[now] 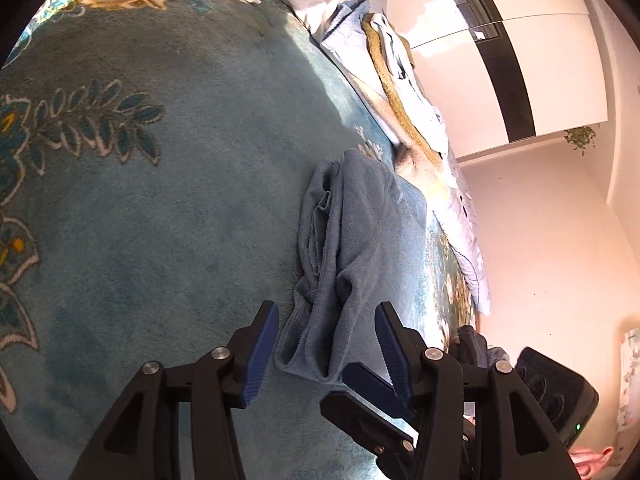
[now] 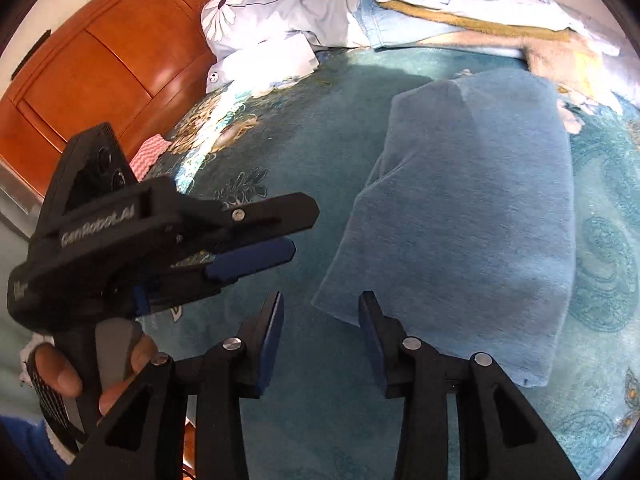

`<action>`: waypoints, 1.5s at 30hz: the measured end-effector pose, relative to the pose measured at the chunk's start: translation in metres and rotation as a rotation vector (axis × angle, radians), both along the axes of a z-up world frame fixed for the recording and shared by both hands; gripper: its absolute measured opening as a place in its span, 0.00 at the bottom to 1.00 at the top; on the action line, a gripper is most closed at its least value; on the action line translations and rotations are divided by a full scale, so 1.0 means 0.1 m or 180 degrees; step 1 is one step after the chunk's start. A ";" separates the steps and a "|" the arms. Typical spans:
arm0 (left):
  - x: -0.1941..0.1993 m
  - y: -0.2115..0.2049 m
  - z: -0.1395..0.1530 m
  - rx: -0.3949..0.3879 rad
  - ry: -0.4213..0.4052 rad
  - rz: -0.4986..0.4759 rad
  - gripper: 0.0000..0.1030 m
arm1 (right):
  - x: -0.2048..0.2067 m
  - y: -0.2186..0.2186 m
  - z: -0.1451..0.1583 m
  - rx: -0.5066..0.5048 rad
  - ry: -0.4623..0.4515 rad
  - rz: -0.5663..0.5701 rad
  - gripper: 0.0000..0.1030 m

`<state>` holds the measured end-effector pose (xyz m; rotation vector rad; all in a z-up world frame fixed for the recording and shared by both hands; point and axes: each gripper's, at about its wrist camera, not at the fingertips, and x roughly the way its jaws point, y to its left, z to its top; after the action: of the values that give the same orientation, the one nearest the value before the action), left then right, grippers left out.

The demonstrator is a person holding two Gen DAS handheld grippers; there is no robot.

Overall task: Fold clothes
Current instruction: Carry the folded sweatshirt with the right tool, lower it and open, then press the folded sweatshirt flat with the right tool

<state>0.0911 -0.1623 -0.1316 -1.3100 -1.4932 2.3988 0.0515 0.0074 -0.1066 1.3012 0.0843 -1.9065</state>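
Observation:
A folded blue garment (image 1: 352, 248) lies on the teal floral bedspread (image 1: 160, 220); in the right wrist view it (image 2: 472, 220) is a flat folded rectangle. My left gripper (image 1: 326, 326) is open, its blue pads on either side of the garment's near end, holding nothing. It also shows in the right wrist view (image 2: 256, 256), at the left of the garment. My right gripper (image 2: 320, 316) is open and empty, just in front of the garment's near left corner. It shows in the left wrist view (image 1: 384, 384) close by the left gripper.
A pile of other clothes, light blue, tan and white (image 2: 460, 12), lies along the far side of the bed. A floral pillow (image 2: 276, 8) rests against the wooden headboard (image 2: 100, 56). A white wardrobe (image 1: 540, 60) stands beyond the bed edge.

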 end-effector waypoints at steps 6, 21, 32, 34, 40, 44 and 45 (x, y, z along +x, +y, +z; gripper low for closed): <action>-0.21 0.18 -0.14 -0.0257 -0.0246 -0.0181 0.57 | -0.33 0.97 -0.06 -0.0362 -0.0266 -0.1093 0.39; -0.13 0.07 -0.12 -0.0559 -0.0399 -0.0135 0.57 | -0.47 1.48 -0.62 -0.1020 -0.1255 -0.1730 0.41; -0.17 0.12 -0.08 -0.0844 -0.0446 -0.0236 0.57 | -0.40 1.54 -0.73 -0.1402 -0.1579 -0.2100 0.43; -0.17 0.13 -0.08 -0.0880 -0.0449 -0.0247 0.57 | -0.39 1.53 -0.75 -0.1477 -0.1601 -0.2153 0.44; -0.15 0.03 -0.09 -0.0713 -0.0449 -0.0229 0.57 | -0.38 1.54 -0.81 -0.1783 -0.1661 -0.2296 0.42; -0.16 0.16 -0.12 -0.0669 -0.0469 -0.0205 0.57 | -0.37 1.58 -0.88 -0.2036 -0.1775 -0.2340 0.26; -0.16 0.16 -0.12 -0.0658 -0.0476 -0.0200 0.57 | -0.37 1.57 -0.90 -0.2026 -0.1798 -0.2348 0.24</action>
<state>0.0753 -0.1466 -0.1437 -1.5838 -1.2383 2.5210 0.0141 0.1646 -0.1966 1.4426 -1.3338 -1.7821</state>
